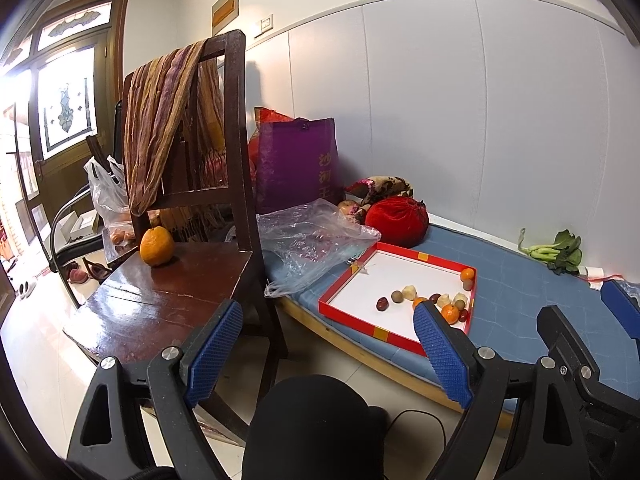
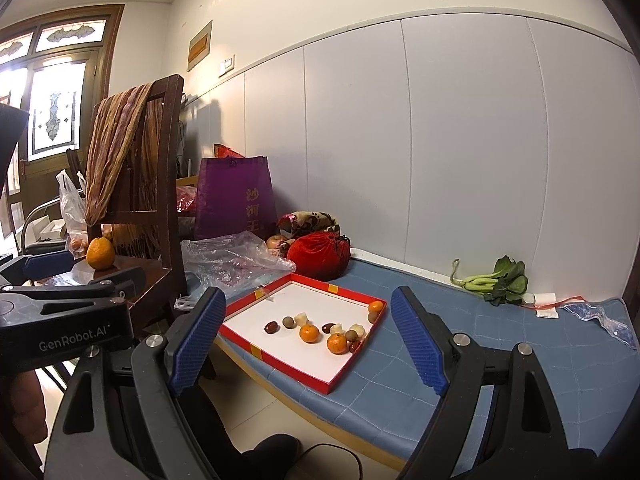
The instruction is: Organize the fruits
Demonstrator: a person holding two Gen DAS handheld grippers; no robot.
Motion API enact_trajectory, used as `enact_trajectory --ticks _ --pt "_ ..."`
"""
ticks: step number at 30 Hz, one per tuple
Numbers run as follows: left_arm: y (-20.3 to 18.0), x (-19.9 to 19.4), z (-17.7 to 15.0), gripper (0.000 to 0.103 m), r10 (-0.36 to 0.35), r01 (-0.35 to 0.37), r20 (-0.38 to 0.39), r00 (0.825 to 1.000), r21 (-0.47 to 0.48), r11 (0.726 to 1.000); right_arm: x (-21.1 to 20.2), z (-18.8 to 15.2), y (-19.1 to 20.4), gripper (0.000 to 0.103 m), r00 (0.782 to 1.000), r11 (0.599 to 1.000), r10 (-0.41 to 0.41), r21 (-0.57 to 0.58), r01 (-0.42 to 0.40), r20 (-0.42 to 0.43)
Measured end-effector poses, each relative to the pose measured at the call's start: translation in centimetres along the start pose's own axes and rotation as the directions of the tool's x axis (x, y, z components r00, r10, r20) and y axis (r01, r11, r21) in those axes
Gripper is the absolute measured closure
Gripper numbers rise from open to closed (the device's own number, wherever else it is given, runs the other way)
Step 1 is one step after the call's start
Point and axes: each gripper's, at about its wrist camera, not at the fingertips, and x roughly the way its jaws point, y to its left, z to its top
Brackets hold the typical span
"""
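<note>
"GenRobot.AI" on left hand-held gripper; purple bag: possibly "沙河王".

Your grippers are black frames with silver screws, blue textured pads, white "GenRobot.AI" lettering

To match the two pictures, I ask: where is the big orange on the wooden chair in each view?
Left wrist: the big orange sits left of centre, at the back of the chair seat.
Right wrist: the orange is at far left, mid height.
Shared landmark: the red tray, to its right in both.
</note>
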Motion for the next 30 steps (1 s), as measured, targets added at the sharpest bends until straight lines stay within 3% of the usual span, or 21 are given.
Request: enact_trajectory --ticks 30 --pt "0.14 0.43 -0.4 0.014 -0.006 0.006 -0.013 1.0 0.001 1.0 0.01 -0.17 0.08 0.018 1.0 1.0 -0.009 0.011 0.009 0.002"
